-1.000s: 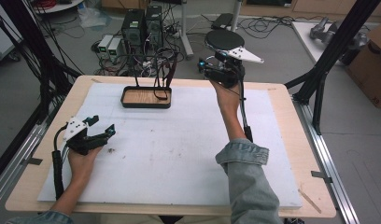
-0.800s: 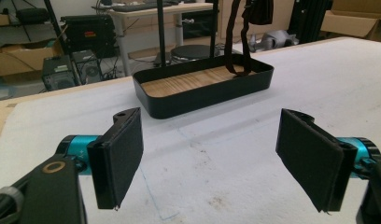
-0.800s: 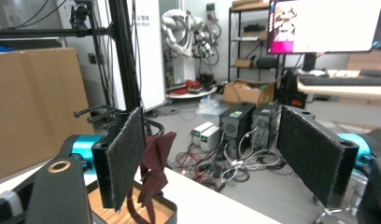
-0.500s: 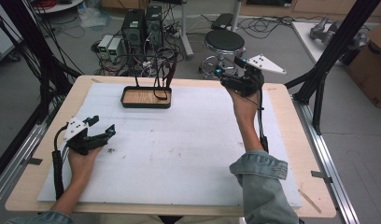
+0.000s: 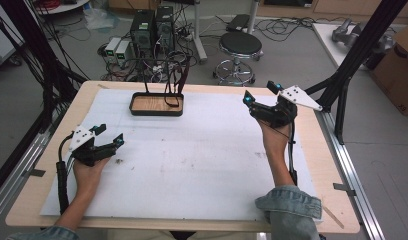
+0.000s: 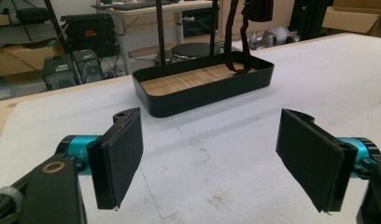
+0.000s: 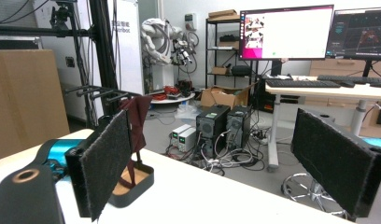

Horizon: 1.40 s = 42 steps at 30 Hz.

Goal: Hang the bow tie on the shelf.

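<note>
1. Two grippers are held over a white mat (image 5: pixel 192 165) that covers a wooden table (image 5: pixel 337 200); the landmark used below is the black tray (image 5: pixel 157 105) with a wooden floor, set at the mat's far edge.
2. The left gripper (image 5: pixel 108 135) is seen well to the near left of the tray, low over the mat, grasped by the person's left hand (image 5: pixel 87 172). Its jaws are spread wide with nothing between them; in the left gripper view the tray (image 6: pixel 202 88) is framed in the gap between the two pads (image 6: pixel 121 156).
3. The right gripper (image 5: pixel 262 97) is found well to the right of the tray, near the mat's far right corner, raised on the right hand (image 5: pixel 274 140). Its jaws are likewise spread apart and empty.
4. From the tray thin black posts (image 5: pixel 144 75) rise, and dark straps (image 5: pixel 181 82) are hung from them, reaching down into the tray.
5. Beyond the tray, on the floor, computer towers (image 5: pixel 152 27) and a round stool (image 5: pixel 240 44) are seen.
</note>
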Each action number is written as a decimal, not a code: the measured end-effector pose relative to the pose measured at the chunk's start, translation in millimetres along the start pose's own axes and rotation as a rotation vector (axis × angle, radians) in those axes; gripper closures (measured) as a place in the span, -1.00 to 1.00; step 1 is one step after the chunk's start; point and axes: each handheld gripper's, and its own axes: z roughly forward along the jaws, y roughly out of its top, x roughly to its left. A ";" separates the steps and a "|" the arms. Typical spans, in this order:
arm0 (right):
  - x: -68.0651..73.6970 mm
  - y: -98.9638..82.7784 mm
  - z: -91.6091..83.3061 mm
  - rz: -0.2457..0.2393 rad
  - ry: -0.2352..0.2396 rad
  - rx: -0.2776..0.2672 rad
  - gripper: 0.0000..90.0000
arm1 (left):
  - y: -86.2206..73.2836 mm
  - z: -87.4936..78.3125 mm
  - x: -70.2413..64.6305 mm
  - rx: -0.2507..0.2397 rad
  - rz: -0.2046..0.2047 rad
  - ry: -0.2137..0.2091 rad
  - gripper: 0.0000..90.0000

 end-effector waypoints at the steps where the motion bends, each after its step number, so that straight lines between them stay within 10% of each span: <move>1: 0.3 -2.1 -3.1 0.002 0.001 -0.002 -0.74 | 0.0 0.0 0.0 0.000 0.000 0.000 -0.48; 14: 4.1 -34.3 -33.3 -0.013 -0.018 -0.002 -0.74 | 0.0 0.1 -0.5 0.002 0.003 0.000 -0.48; 22: 1.9 -46.0 -33.8 0.077 0.016 0.191 -0.79 | 0.0 0.2 -0.6 0.003 0.002 0.001 -0.48; 25: 2.2 -53.6 -38.8 0.094 0.047 0.153 -0.79 | 0.0 0.2 -0.7 0.004 0.003 0.001 -0.48; 42: 9.9 -109.6 -75.7 0.077 -0.069 0.195 -0.79 | 0.1 0.7 -1.4 0.007 0.008 0.007 -0.48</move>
